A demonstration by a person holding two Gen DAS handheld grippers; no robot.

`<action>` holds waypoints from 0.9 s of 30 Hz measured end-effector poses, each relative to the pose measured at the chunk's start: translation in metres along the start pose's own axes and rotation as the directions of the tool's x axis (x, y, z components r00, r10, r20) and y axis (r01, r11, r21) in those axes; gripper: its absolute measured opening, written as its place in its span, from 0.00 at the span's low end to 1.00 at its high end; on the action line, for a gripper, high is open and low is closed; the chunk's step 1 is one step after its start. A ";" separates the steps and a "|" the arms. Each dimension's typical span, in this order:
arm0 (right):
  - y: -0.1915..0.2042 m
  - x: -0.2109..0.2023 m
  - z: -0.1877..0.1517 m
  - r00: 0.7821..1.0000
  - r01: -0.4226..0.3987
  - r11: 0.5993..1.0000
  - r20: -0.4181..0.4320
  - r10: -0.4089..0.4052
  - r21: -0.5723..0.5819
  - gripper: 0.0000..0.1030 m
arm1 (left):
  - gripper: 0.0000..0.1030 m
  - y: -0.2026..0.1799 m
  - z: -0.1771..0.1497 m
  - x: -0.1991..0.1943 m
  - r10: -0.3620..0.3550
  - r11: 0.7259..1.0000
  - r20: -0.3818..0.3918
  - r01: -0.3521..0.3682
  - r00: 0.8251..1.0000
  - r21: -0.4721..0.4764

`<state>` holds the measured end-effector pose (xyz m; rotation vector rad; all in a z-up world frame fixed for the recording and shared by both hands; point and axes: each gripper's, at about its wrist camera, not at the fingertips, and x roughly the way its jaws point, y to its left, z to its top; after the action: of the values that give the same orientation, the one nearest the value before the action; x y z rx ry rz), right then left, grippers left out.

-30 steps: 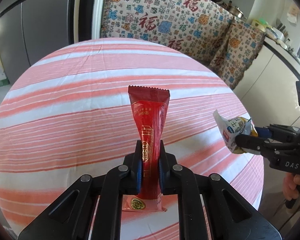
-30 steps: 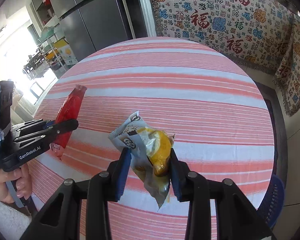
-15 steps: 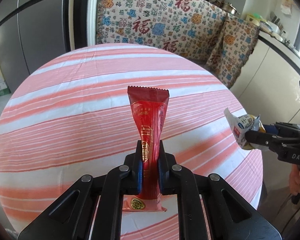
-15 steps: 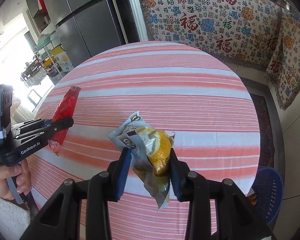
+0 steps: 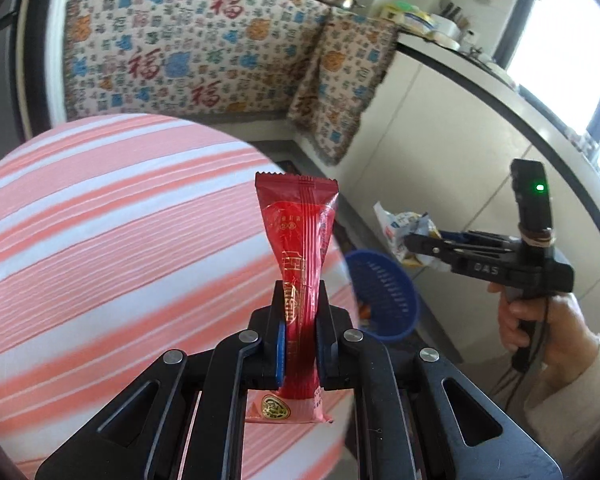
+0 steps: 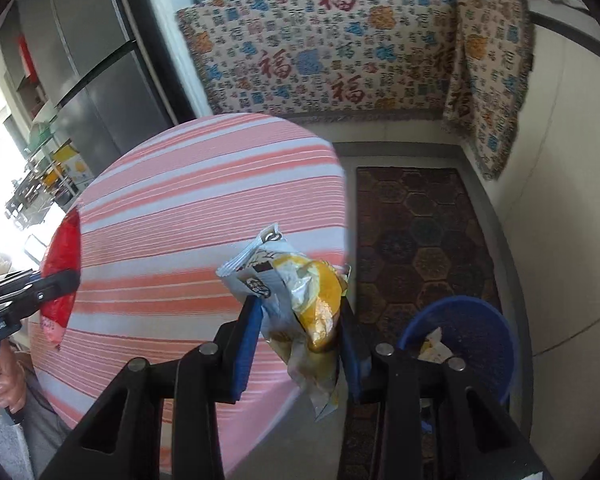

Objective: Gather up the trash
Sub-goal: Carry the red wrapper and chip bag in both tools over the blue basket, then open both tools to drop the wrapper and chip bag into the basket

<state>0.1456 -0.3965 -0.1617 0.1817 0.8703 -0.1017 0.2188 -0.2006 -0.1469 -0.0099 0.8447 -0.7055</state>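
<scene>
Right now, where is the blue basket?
The blue basket stands on the floor to the right of the striped table, beside the patterned rug; in the right wrist view it shows lower right, just past the right gripper.

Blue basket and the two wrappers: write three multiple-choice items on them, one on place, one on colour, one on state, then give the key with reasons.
1. Where does the blue basket stand?
A. on the striped table
B. on the floor beside the table
C. on the counter

2. What colour is the wrapper in the left gripper?
A. red
B. green
C. black

3. What is the state of the right gripper?
A. open and empty
B. shut with nothing in it
C. shut on a crumpled white and yellow wrapper

Key: 1 B, the basket sits below the table's edge by the patterned rug. 2 A, the long sachet clamped between the fingers is red with gold print. 3 C, both pads press on the crumpled wrapper, which hangs clear of the table.
</scene>
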 end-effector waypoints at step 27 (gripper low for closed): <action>-0.296 0.089 -0.107 0.981 0.177 0.837 -0.157 -0.110 0.518 0.69 | 0.77 -0.159 0.013 0.297 -0.138 0.990 -0.263 0.134 0.955 -0.035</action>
<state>0.0740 -0.6666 -0.3325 0.6493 0.9623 -0.4813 0.2722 -0.4981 -0.2968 0.0116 1.1143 -0.8416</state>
